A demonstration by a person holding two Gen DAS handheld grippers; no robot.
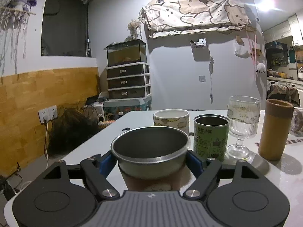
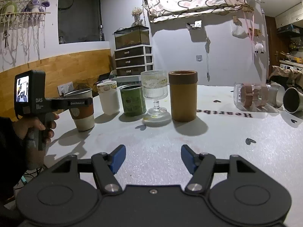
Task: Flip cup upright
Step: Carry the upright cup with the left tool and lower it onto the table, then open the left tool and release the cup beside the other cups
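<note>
A steel cup with a brown sleeve (image 1: 150, 157) stands upright, mouth up, between the blue pads of my left gripper (image 1: 151, 160), which is shut on it. In the right wrist view the same cup (image 2: 81, 109) stands on the white table at the left end of a row, with the left gripper (image 2: 75, 103) clamped around its sleeve. My right gripper (image 2: 153, 158) is open and empty, low over the table in front of the row. Two cups lie on their sides at the far right: a glass jar with brown bands (image 2: 251, 97) and a steel cup (image 2: 292, 102).
Upright in a row to the right of the held cup stand a white ceramic cup (image 2: 109, 98), a green tin (image 2: 133, 100), a ribbed stem glass (image 2: 155, 94) and a tall tan cylinder cup (image 2: 183, 95). The white table (image 2: 217, 141) has dark heart marks and lettering.
</note>
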